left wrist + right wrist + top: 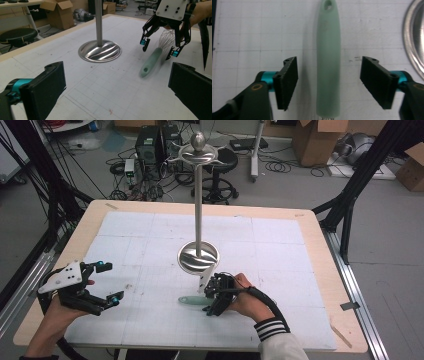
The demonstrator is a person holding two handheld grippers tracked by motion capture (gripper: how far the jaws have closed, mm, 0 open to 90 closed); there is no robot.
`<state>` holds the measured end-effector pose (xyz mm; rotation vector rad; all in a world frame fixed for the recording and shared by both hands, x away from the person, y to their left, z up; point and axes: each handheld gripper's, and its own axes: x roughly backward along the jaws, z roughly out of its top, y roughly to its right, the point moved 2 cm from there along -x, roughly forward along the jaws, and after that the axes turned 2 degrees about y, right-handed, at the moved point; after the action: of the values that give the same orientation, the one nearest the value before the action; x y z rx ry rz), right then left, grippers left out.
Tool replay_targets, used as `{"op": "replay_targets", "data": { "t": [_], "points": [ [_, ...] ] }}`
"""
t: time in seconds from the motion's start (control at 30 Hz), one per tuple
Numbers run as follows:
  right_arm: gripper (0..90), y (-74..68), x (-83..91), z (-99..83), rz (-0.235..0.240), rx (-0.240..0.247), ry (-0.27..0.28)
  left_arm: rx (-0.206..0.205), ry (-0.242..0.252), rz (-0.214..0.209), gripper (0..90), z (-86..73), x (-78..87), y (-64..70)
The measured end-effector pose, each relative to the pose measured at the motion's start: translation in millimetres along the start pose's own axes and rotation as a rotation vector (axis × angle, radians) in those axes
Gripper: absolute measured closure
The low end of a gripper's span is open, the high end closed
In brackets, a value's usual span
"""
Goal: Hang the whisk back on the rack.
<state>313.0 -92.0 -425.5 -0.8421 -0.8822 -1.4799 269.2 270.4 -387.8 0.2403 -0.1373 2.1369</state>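
Right now the whisk (152,60) lies flat on the white gridded mat of the worktop (320,227), its pale green handle (328,62) pointing away from the wire end, which sits under the right tool (218,295). That tool hovers directly above the whisk with its jaws spread wide, one on each side of the handle and neither touching it; from the right gripper view the handle runs straight up the middle of the gap, with its hanging hole at the far end. So the grasp is lined up but not yet made.

Just beside the whisk, toward the middle of the worktop, stands a tall metal stand (199,210) with a round shiny base (100,51) and a hooked arm piece near its knobbed top. I would guess the whisk is meant to hang there by its hole, though that is only my reading of it.

The left tool (102,292) waits well apart at the near left corner, jaws open and empty, aimed loosely toward the stand and the whisk.

As for progress, it looks early: the whisk rests on the mat, nothing hangs on the stand, and what remains is closing on the handle, lifting it, and getting it onto the stand.
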Motion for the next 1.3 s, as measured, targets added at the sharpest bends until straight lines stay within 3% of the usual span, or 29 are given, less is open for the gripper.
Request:
{"op": "replay_targets", "data": {
  "t": [0.2,0.4,1.1,1.3],
  "points": [
    [42.9,-0.4,-2.7,3.7,0.011,0.023,-0.01,0.0,0.001,0.001,1.7,0.0,0.2,0.0],
    [50.1,-0.7,-4.6,4.3,0.016,0.015,-0.028,0.0,0.0,0.0,1.7,0.0,0.0,0.0],
    [66.1,3.4,-9.6,3.4,0.018,0.008,-0.076,0.003,0.004,0.002,1.7,0.2,0.5,0.1],
    [67.4,4.6,-9.9,3.7,0.026,-0.017,-0.081,0.0,0.003,0.0,1.7,0.1,0.2,-0.1]
  ]
}}
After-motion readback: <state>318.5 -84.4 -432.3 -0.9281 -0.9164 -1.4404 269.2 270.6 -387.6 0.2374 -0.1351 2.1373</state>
